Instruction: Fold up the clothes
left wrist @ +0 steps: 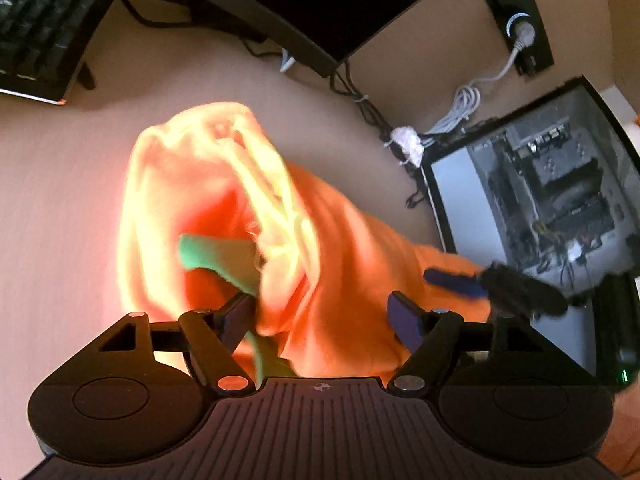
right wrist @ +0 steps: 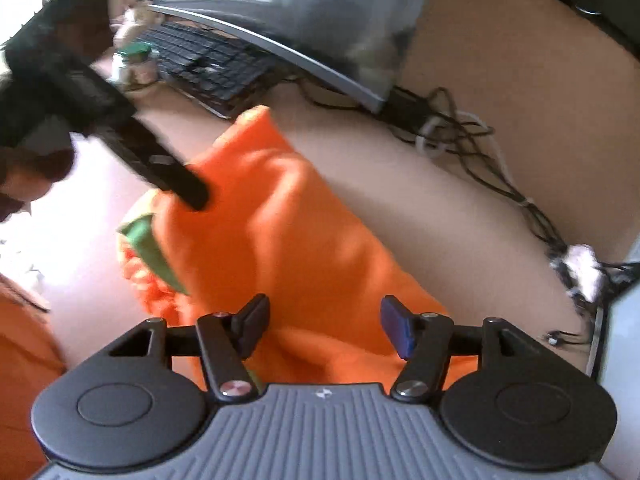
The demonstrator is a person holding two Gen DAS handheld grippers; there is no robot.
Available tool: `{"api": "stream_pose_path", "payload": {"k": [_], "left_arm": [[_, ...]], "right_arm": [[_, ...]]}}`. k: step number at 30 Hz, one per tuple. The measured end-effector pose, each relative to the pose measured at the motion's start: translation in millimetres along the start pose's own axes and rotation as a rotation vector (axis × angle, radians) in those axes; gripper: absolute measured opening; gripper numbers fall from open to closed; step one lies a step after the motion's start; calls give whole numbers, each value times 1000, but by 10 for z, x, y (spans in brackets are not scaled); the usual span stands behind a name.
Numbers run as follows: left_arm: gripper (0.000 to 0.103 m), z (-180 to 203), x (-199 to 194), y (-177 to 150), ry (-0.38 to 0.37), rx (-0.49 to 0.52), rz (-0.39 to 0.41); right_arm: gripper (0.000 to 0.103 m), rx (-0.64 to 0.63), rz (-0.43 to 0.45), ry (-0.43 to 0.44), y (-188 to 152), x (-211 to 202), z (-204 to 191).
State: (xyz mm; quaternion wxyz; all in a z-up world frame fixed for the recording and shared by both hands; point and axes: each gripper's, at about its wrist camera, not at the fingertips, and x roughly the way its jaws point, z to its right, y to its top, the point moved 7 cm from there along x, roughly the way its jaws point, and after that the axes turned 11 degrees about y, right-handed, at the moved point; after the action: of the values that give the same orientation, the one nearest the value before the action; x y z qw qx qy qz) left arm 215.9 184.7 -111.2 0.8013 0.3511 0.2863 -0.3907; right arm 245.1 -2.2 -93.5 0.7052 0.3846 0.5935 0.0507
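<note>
An orange garment point(left wrist: 328, 248) with green trim point(left wrist: 208, 256) lies bunched on the beige desk point(left wrist: 60, 208). My left gripper point(left wrist: 320, 316) is open, its fingers spread just above the cloth, nothing held. My right gripper point(right wrist: 324, 326) is also open over the near end of the same orange garment point(right wrist: 280, 232), whose green trim point(right wrist: 148, 244) shows at its left. The right gripper's fingers point(left wrist: 456, 282) reach in from the right in the left wrist view. The left gripper's body point(right wrist: 120, 120) crosses the upper left of the right wrist view.
A black keyboard point(left wrist: 40, 28) and a monitor point(left wrist: 320, 8) stand at the back of the desk. An open computer case point(left wrist: 540, 200) is at the right, with tangled cables point(right wrist: 480, 152) behind. A small jar point(right wrist: 134, 66) stands by the keyboard point(right wrist: 208, 64).
</note>
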Motion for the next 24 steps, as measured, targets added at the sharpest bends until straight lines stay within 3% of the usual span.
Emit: {"api": "stream_pose_path", "payload": {"k": [3,7,11,13,16,17,20,22,24], "left_arm": [[77,111,74,76,-27,-12,6],[77,230,29,201,-30,25,43],[77,255,-90,298,-21,41,87],[77,226,-176,343,-22,33,114],[81,151,-280,382,-26,16,142],[83,116,-286,376,-21,8,140],[83,18,-213,311,2,-7,106],[83,-37,-140,268,23,-21,83],[82,-40,-161,274,17,-29,92]], "right_arm": [[70,-36,7,29,86,-10,-100],[76,-178,-90,-72,0,301,-168],[75,-206,-80,-167,21,573,-66],[69,-177,-69,-186,54,647,30],[37,-169,-48,-218,99,671,167],[22,-157,-31,-236,144,627,228],[14,-133,52,-329,331,377,439],[12,-185,92,-416,452,217,493],[12,-279,84,-448,436,193,397]]}}
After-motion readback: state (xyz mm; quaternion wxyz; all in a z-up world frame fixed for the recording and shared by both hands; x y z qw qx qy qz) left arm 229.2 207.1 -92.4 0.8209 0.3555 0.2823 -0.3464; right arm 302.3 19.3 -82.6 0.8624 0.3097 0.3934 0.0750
